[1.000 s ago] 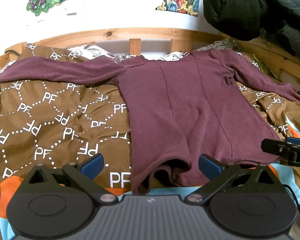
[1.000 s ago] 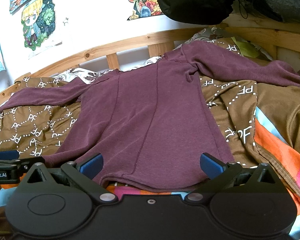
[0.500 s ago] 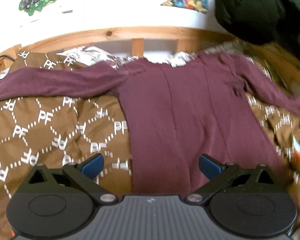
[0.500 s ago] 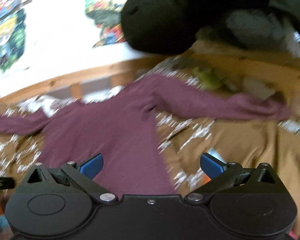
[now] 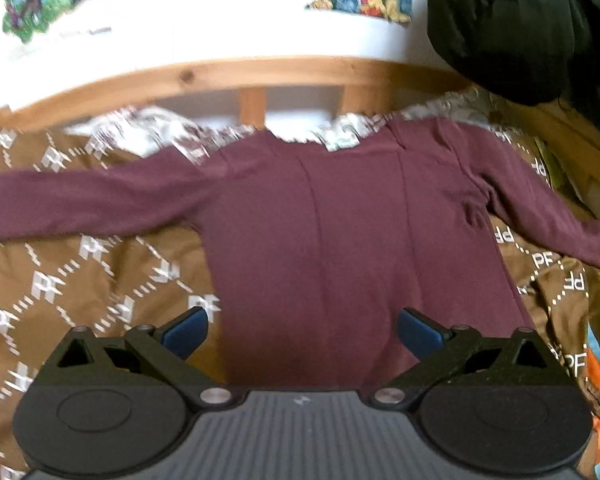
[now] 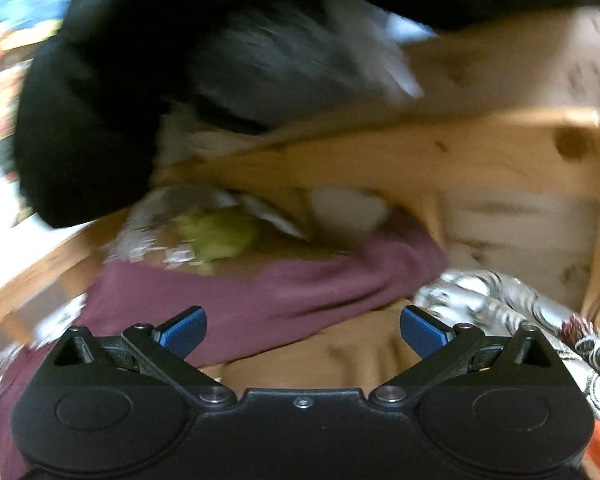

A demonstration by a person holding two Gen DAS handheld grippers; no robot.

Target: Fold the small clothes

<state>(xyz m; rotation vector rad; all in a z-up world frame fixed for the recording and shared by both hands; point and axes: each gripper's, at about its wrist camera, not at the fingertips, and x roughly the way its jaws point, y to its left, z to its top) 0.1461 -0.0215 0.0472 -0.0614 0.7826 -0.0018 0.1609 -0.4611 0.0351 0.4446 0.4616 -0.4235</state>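
The maroon shirt (image 5: 340,232) lies spread flat across the middle of the frame on the brown quilt (image 5: 80,280), while the left gripper (image 5: 302,330) and right gripper (image 6: 303,330) both hover spread wide, holding nothing.

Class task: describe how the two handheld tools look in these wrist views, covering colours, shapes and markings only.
Both look alike. The left tool has a black body with two round discs, angular black linkage arms with silver pivot pins, blue finger pads, and a ribbed grey centre panel bearing a small pale mark. The right tool matches, but its centre is smooth black with a small screw. No cables or sleeves show.
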